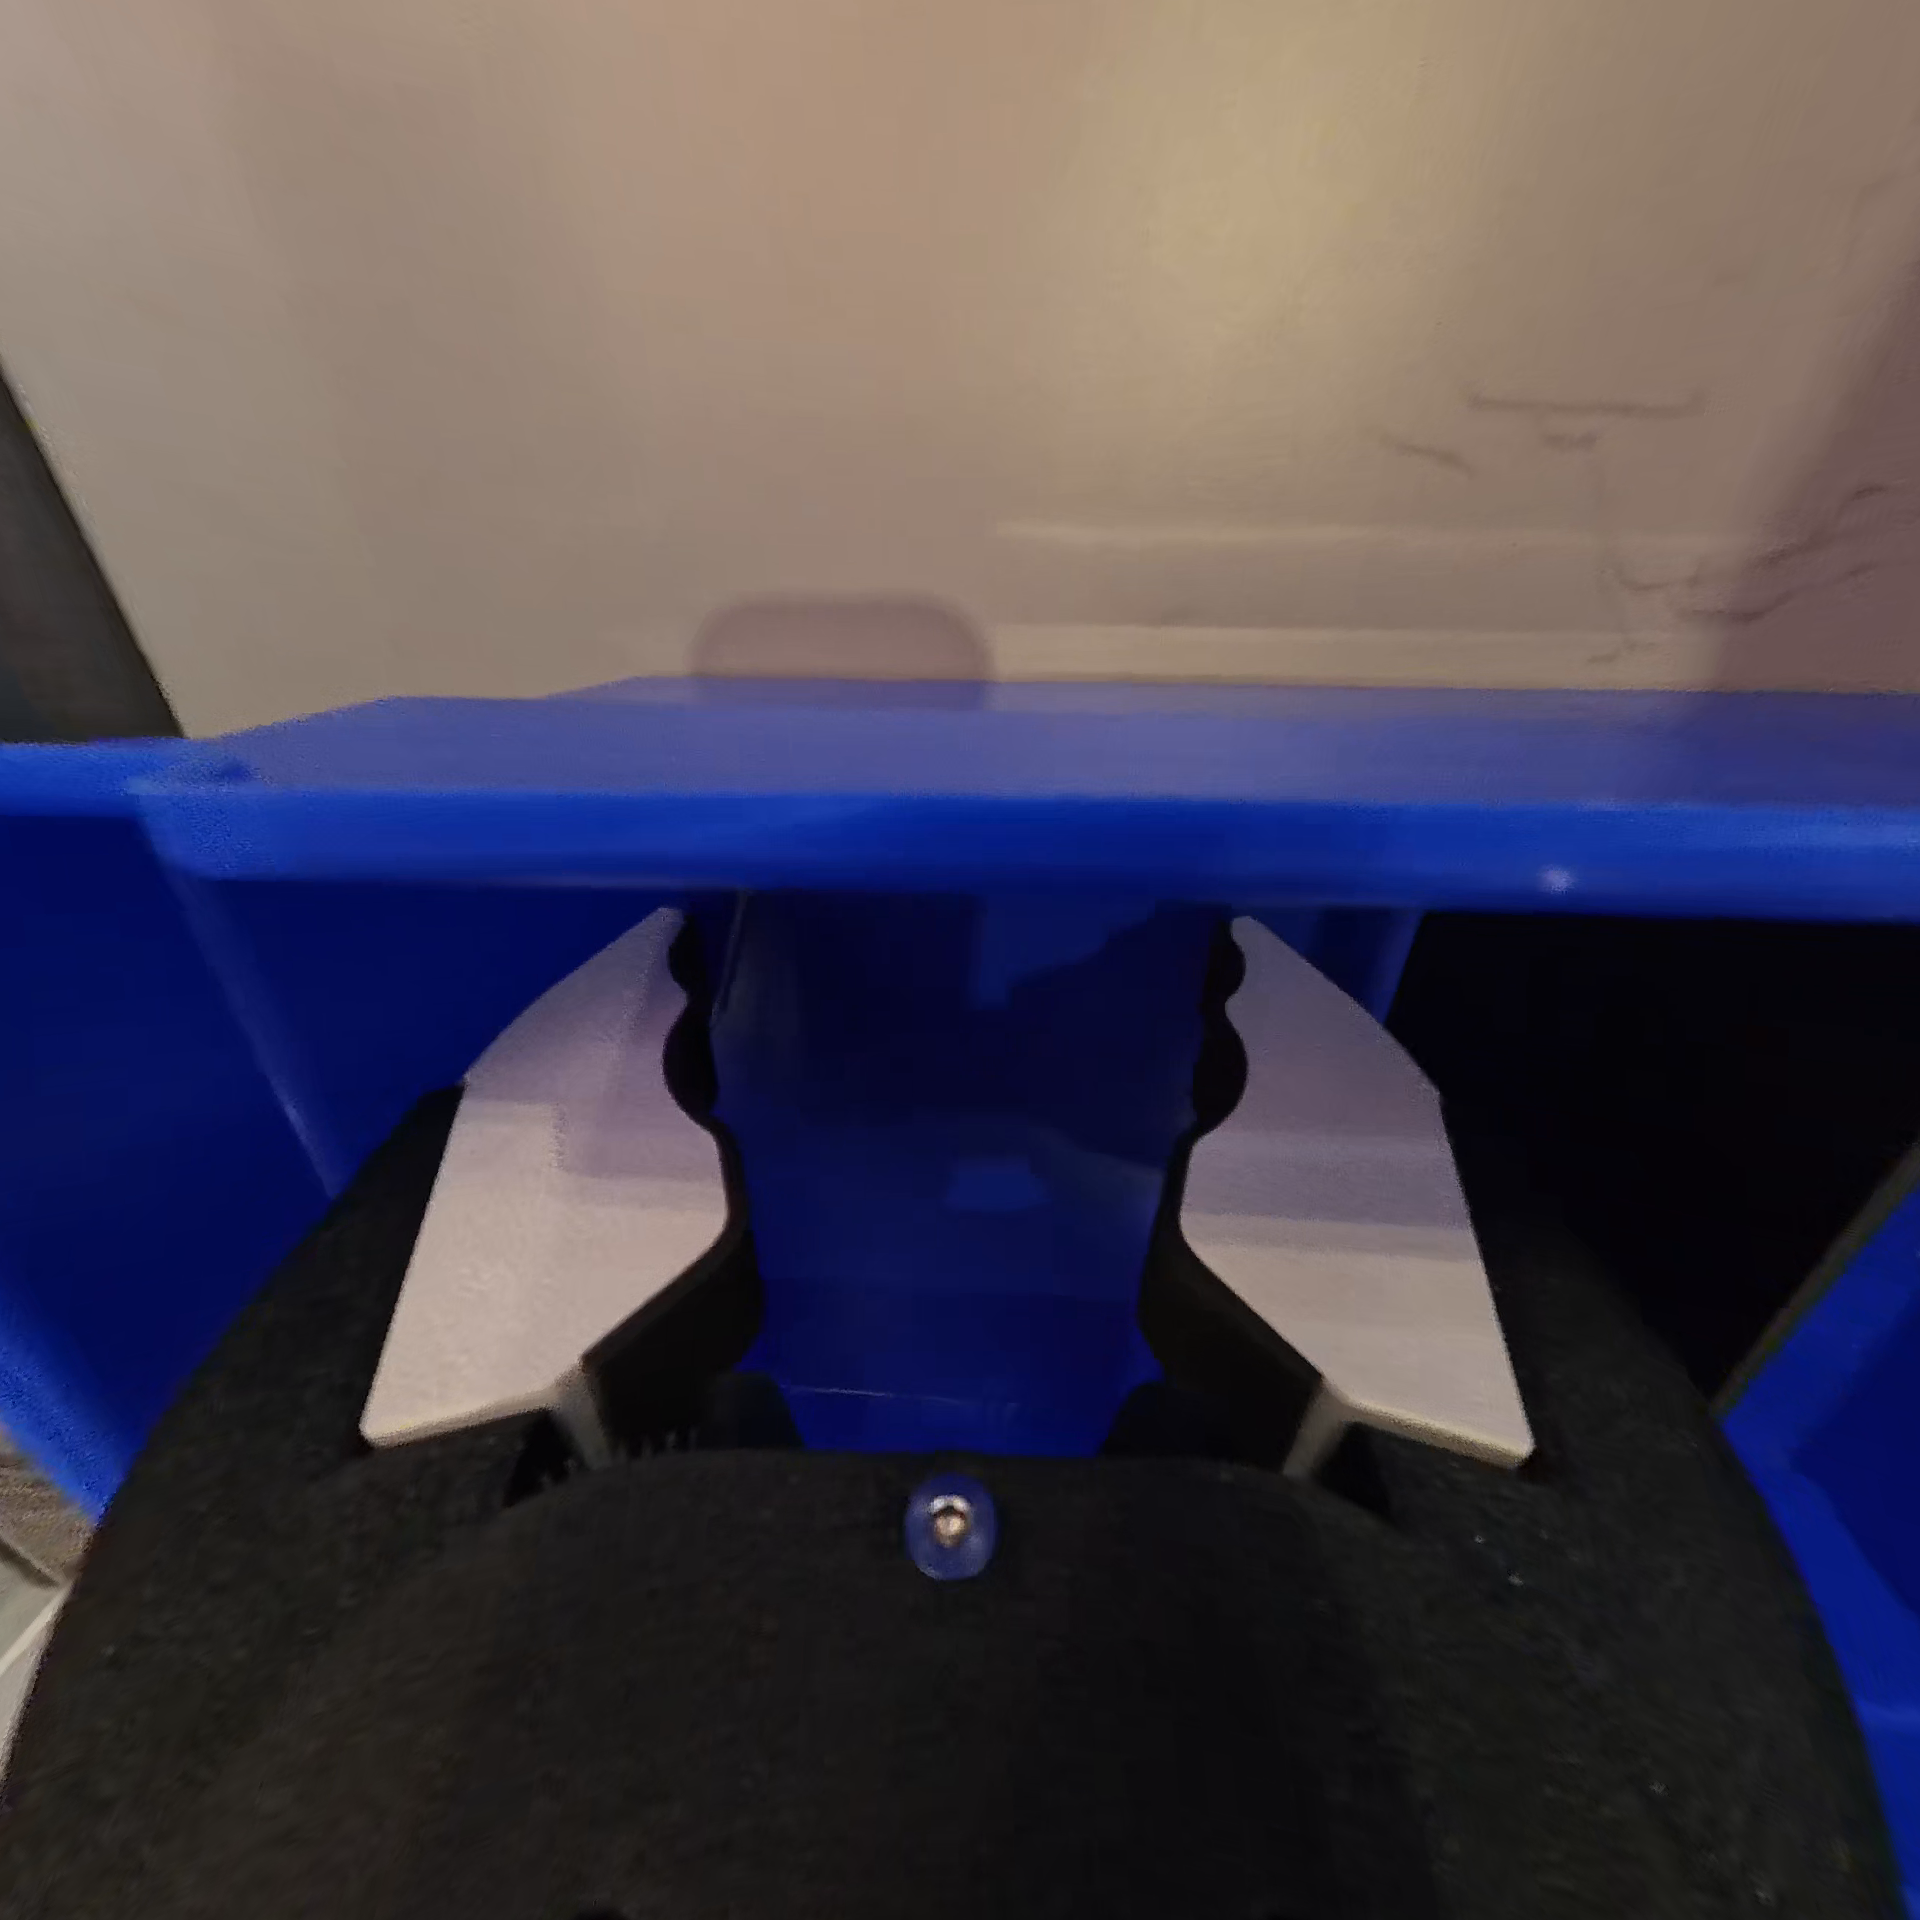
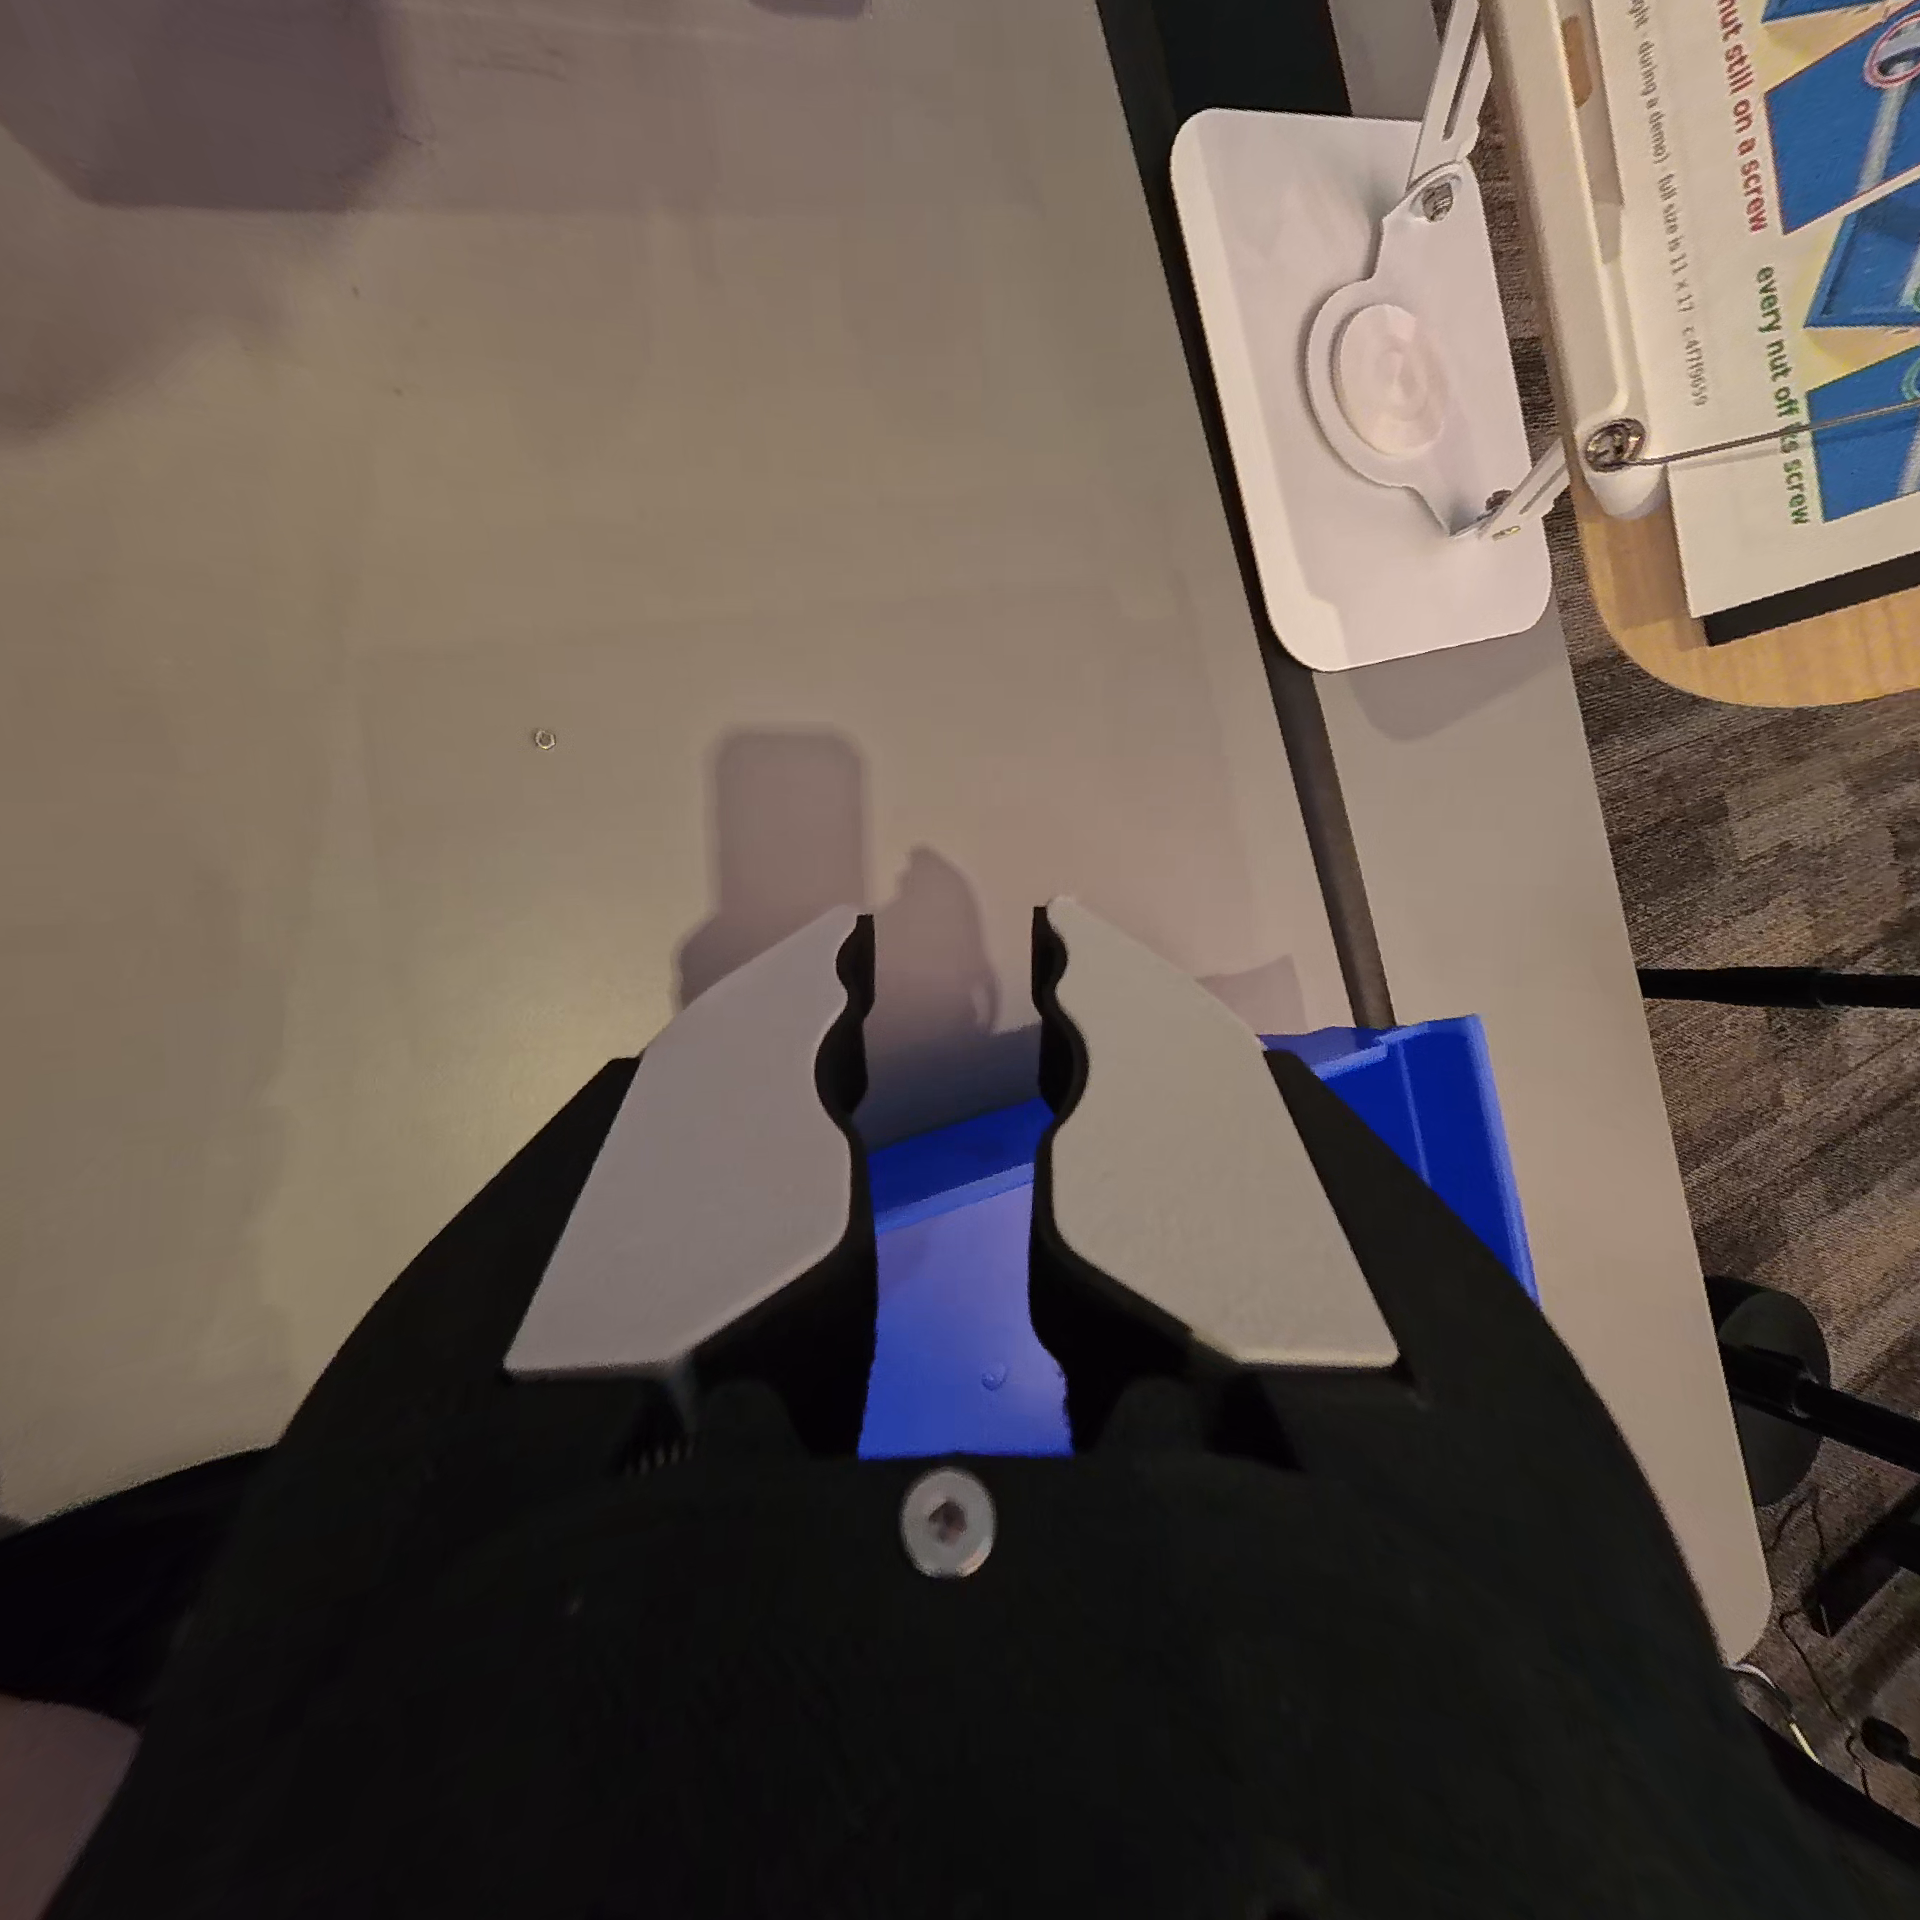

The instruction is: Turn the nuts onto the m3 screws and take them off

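One nut on grey table, well left of and beyond right claw, jaws parted, empty, left claw wide open, empty, inside blue bin

A white lamp base sits at the grey table's right edge. Beyond it, a printed sheet lies on a wooden surface.

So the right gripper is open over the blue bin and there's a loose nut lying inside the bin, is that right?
Not quite. The right gripper is open over the blue bin, but the right wrist view shows the loose nut lying on the grey table, well clear of the bin.
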The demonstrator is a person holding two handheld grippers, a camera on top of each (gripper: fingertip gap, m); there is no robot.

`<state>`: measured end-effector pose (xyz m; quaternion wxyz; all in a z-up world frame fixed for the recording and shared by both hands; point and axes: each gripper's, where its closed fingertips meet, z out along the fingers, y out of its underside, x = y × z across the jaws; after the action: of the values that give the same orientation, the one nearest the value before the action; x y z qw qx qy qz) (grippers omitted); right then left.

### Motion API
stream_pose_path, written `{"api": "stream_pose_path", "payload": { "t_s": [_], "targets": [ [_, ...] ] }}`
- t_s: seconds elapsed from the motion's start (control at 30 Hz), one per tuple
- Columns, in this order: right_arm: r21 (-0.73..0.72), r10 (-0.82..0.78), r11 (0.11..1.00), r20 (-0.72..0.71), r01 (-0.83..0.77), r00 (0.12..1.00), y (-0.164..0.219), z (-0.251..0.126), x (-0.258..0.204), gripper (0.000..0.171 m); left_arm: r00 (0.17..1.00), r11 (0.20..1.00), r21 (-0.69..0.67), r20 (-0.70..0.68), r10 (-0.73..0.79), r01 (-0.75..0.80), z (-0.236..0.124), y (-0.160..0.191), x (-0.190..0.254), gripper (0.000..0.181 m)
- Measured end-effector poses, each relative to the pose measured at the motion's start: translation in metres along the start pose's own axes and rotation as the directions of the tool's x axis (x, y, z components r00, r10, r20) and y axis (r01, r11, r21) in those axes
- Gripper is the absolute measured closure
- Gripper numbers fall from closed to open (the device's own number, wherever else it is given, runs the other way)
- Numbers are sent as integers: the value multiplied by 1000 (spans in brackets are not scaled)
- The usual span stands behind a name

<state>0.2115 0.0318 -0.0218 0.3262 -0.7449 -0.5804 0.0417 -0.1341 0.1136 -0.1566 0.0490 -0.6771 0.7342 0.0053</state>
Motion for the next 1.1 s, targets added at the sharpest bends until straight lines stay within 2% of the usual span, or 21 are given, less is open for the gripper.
{"api": "stream_pose_path", "payload": {
  "t_s": [0.23, 0.57, 0.63, 0.8, 0.93, 1.0, 1.1],
  "targets": [
    [-11, -8, 1000, 15, 8, 1000, 1, 2, -4, 141, 997, 1000, -8, -72, -20, 20, 4, 0, 3, 89],
    [-28, -10, 1000, 35, 11, 999, 3, 5, -7, 141, 997, 999, -45, -78, -13, 9, 4, 3, 6, 87],
    [-25, -10, 1000, 33, 11, 999, 3, 4, -7, 141, 997, 997, -80, -78, -4, -2, 2, 8, 8, 95],
    [-21, -14, 1000, 37, 15, 999, 2, 4, -7, 141, 992, 993, -120, -127, -12, -3, -4, 21, 21, 127],
    [-26, -19, 999, 41, 20, 999, 2, 5, -9, 141, 996, 994, -111, -94, -9, -2, -6, 28, 19, 139],
    [-29, -20, 999, 42, 21, 999, 2, 5, -9, 141, 995, 994, -101, -83, -59, 50, -7, 29, 15, 141],
    [-32, -19, 999, 43, 20, 999, 3, 6, -9, 141, 965, 969, -86, -102, -240, 232, -14, 31, 11, 140]
  ]
}}
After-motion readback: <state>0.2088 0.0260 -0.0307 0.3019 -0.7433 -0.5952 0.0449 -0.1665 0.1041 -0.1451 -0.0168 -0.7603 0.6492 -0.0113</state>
